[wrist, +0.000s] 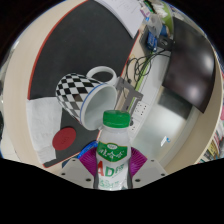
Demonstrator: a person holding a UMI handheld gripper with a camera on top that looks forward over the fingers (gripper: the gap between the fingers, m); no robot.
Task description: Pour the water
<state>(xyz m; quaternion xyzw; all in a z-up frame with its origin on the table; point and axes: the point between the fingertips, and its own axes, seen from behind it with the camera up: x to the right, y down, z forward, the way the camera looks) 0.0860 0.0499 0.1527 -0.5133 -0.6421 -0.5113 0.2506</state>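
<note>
- Fingers of the hand-held gripper are clamped on a small white bottle; its magenta pads press the green label from both sides.
- The bottle stands upright, and its green cap is on.
- Just beyond it, a checkered mug lies tilted on the counter, its mouth facing the bottle.
- A red round object sits near the mug.
- Pouring seems not yet begun: I judge that uncapping and tipping are left.

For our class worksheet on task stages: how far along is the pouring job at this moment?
Done: the gripper is shut on the green-capped bottle, held upright. In hand: carrying it toward the checkered mug just beyond. Left: the cap is on, the bottle untilted, so no pouring shows yet.
</note>
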